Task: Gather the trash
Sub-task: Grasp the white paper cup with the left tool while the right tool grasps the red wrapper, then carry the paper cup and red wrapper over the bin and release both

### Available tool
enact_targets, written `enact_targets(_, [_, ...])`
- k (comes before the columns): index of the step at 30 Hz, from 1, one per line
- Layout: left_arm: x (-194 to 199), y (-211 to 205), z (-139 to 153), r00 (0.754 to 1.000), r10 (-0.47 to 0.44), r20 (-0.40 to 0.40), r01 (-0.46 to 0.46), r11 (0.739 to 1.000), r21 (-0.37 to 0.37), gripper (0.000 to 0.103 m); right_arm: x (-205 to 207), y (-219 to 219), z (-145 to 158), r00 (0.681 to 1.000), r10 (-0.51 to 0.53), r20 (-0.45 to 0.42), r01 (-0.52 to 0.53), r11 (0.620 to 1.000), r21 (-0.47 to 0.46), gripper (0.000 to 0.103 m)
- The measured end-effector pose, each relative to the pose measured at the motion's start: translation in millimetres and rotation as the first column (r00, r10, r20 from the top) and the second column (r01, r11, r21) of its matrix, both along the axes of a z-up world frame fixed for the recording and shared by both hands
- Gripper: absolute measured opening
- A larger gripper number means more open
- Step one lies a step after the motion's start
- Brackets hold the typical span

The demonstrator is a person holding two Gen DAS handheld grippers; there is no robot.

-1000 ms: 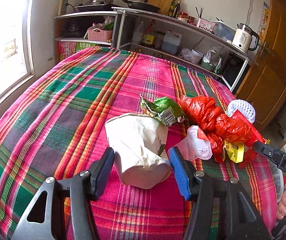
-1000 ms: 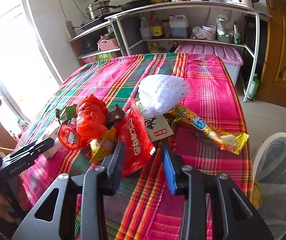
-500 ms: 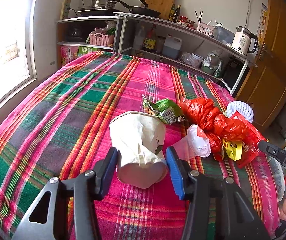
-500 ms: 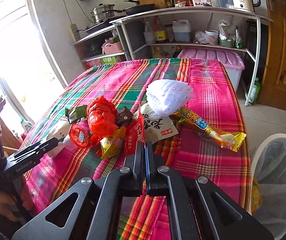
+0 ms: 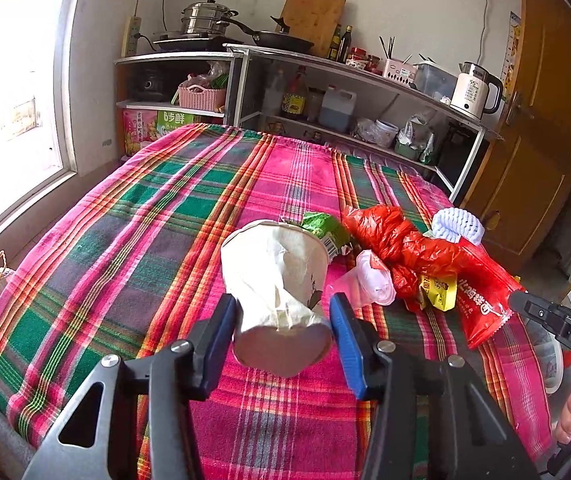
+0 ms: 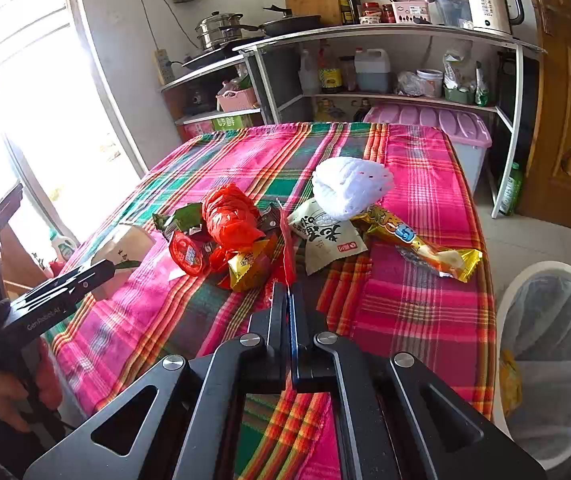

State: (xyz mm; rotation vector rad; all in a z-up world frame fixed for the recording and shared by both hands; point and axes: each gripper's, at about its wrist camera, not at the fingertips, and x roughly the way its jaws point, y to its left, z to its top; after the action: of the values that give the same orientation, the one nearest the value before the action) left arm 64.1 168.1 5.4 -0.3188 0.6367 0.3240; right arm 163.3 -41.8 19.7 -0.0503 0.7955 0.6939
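A crumpled white paper cup (image 5: 277,280) lies on the plaid tablecloth (image 5: 165,216). My left gripper (image 5: 283,320) is shut on its base, both pads touching it. My right gripper (image 6: 287,300) is shut on the edge of a red snack wrapper (image 6: 286,248), lifted edge-on; the wrapper also shows in the left wrist view (image 5: 481,300). Beside them lie a red plastic bag (image 6: 229,216), a green wrapper (image 5: 321,228), a white foam net (image 6: 349,188), a white packet (image 6: 325,236), a yellow wrapper (image 6: 417,240) and a small red-lidded cup (image 6: 185,252).
A white trash bin (image 6: 553,360) with a liner stands on the floor right of the table. Metal shelves (image 6: 385,40) with bottles, pots and a kettle stand behind the table. A pink-lidded box (image 6: 445,128) sits under them. A window is on the left.
My right gripper closed on the red wrapper and has lifted it edge-on. My left gripper closed in on the paper cup's base and raised it slightly.
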Motion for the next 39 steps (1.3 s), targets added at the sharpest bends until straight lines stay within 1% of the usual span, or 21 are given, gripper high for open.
enact_targets(12, [-13, -15, 20, 0.999, -0.018, 0.041, 0.017, 1.0, 0.025, 0.05, -13, -23, 10, 1.0, -0.021, 0.018, 0.021, 0.999, 0.034, 0.001])
enact_targets(23, [-7, -43, 37, 0.994, -0.082, 0.067, 0.079, 0.996, 0.047, 0.05, -20, -50, 21, 0.998, -0.056, 0.04, 0.054, 0.996, 0.067, 0.0])
enact_targets(31, [7, -73, 45, 0.983, -0.163, 0.08, 0.159, 0.986, 0.059, 0.05, -22, -74, 29, 0.994, -0.097, 0.055, 0.092, 0.992, 0.085, 0.0])
enact_targets(35, [18, -93, 48, 0.973, -0.215, 0.085, 0.21, 0.976, 0.062, 0.05, -21, -91, 32, 0.99, -0.129, 0.063, 0.123, 0.988, 0.091, 0.0])
enact_targets(39, [32, -116, 50, 0.957, -0.275, 0.089, 0.27, 0.961, 0.064, 0.05, -19, -111, 33, 0.983, -0.173, 0.064, 0.166, 0.981, 0.098, 0.001])
